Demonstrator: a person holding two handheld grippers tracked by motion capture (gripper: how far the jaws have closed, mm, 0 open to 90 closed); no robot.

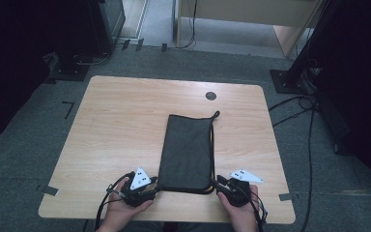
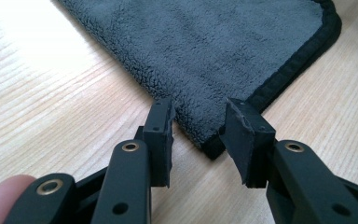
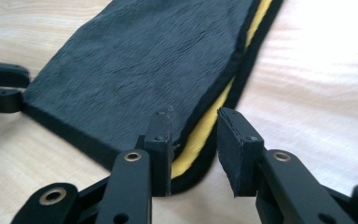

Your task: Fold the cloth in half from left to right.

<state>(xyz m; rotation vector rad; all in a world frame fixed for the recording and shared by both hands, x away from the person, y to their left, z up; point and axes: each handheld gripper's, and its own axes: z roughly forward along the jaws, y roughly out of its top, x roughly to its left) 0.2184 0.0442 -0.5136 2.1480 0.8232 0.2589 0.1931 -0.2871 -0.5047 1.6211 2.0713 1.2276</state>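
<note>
Two grippers sit at the near corners of a folded dark grey cloth, which lies lengthwise in the middle of the wooden table.

High view: the cloth is already a narrow, stacked rectangle, long edges running away from the person, with a loop of trim at its far right corner. My reading is that at least one fold is done and another, bringing the near end toward the far end, is about to start; neither corner is lifted yet. The left gripper points inward at the near left corner, the right gripper at the near right corner. Both hands rest low near the table's front edge, wrists turned so that the jaws face each other across the cloth's near hem.

Left gripper view: the jaws stand apart, with the cloth's bound corner lying between them. The pads do not press on it; the fleece lies flat on the wood.

Right gripper view: jaws apart here too, straddling the rounded corner, where a yellow inner layer shows between the dark layers. I see no clamping yet. The left gripper's jaw tips are visible at the far corner.
</note>
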